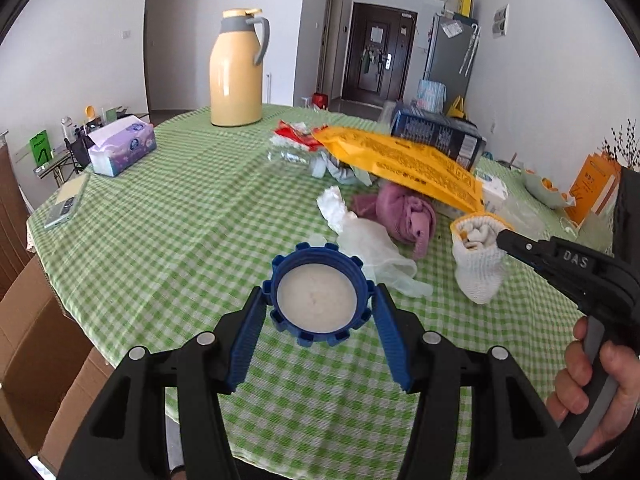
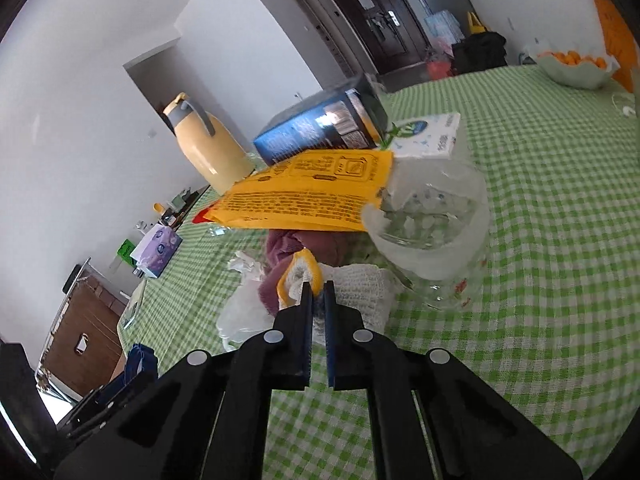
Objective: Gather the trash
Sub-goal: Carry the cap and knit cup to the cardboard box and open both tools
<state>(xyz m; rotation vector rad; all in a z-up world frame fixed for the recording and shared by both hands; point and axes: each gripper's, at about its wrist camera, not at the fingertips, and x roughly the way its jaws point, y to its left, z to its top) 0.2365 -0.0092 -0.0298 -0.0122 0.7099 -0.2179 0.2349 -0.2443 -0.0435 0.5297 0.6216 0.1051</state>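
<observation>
Green checked tablecloth (image 1: 168, 240) holds clutter at twelve o'clock. Left gripper (image 1: 320, 304) clamps a blue lid (image 1: 318, 300); right gripper (image 2: 317, 292) pinches a white knitted glove's (image 1: 478, 268) cuff.

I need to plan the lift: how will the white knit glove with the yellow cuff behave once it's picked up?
The knit glove, pinched at its cuff by the right hand-held gripper, looks soft and crumpled, so it will probably hang limp. Likely light, and its coarse weave should resist slipping.

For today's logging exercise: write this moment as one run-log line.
left gripper: shut on blue lid | right gripper: shut on white glove cuff | table: wrappers, cloth still out
</observation>
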